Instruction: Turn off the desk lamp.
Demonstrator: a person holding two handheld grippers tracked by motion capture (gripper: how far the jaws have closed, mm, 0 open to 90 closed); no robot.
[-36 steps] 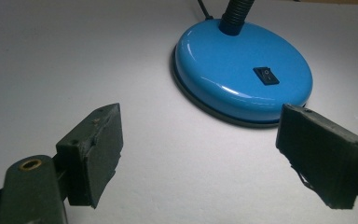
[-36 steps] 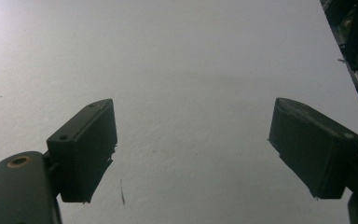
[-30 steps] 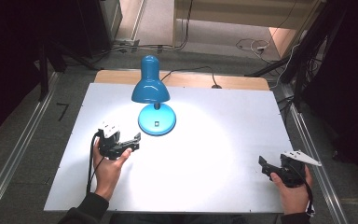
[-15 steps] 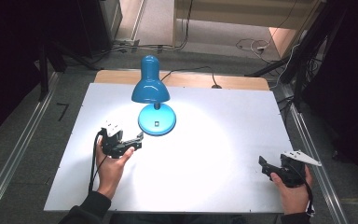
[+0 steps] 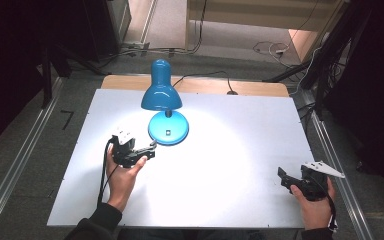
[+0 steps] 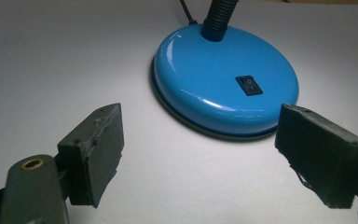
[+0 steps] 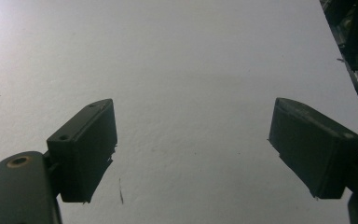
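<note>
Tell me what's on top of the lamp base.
On the lamp base sits a black rocker switch, and the black neck rises from its rear. In the high view the shade covers the base's rear.

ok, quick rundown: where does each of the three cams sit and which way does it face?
High view: fixed above the person's side, facing forward and down on the table; both forearms, left gripper and right gripper show.
Left gripper view: rides the left gripper, facing the blue lamp base and its black switch; jaws apart.
Right gripper view: rides the right gripper, facing bare table; jaws apart.
Shared: high and left gripper views both show the lamp base.
</note>
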